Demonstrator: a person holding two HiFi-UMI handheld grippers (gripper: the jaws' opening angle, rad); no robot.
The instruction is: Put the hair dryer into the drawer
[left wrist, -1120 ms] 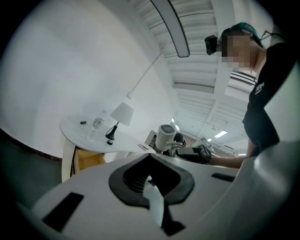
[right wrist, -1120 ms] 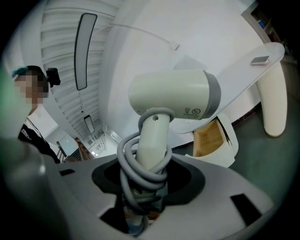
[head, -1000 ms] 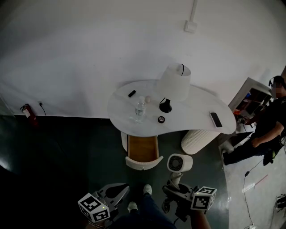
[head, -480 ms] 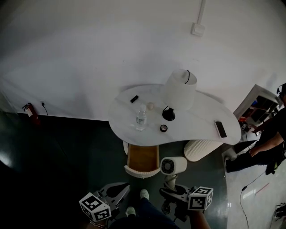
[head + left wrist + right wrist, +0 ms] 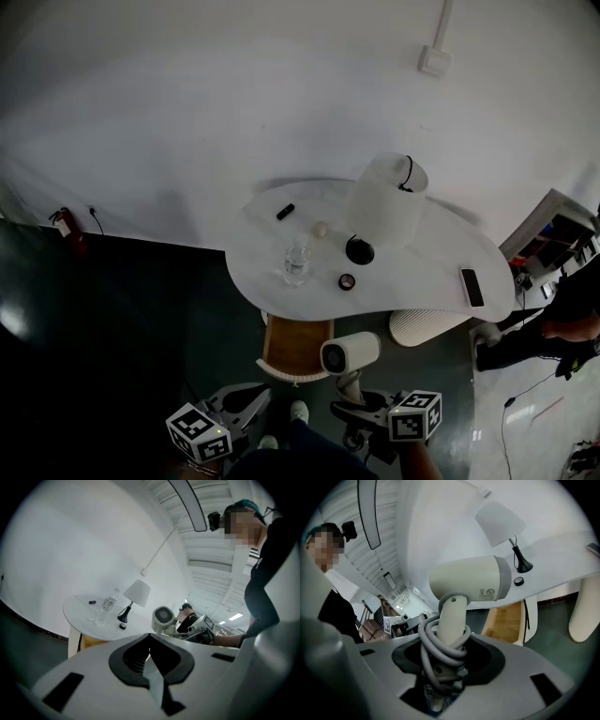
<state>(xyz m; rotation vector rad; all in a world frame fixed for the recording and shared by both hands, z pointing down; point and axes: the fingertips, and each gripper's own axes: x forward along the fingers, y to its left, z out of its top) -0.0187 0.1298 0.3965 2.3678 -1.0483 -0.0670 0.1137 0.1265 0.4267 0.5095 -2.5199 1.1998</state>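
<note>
In the head view, we hold the hair dryer [image 5: 350, 353] upright just beside the open drawer [image 5: 296, 345], below the table [image 5: 441, 281] edge. Its head could knock that edge going in, and the drawer's back is hidden under the table.

In the left gripper view, our left gripper [image 5: 150, 635] is pressed together and empty.

In the right gripper view, our right gripper [image 5: 443, 670] pinches the handle. The cord [image 5: 427, 641] wound around it could slip loose and snag.
</note>
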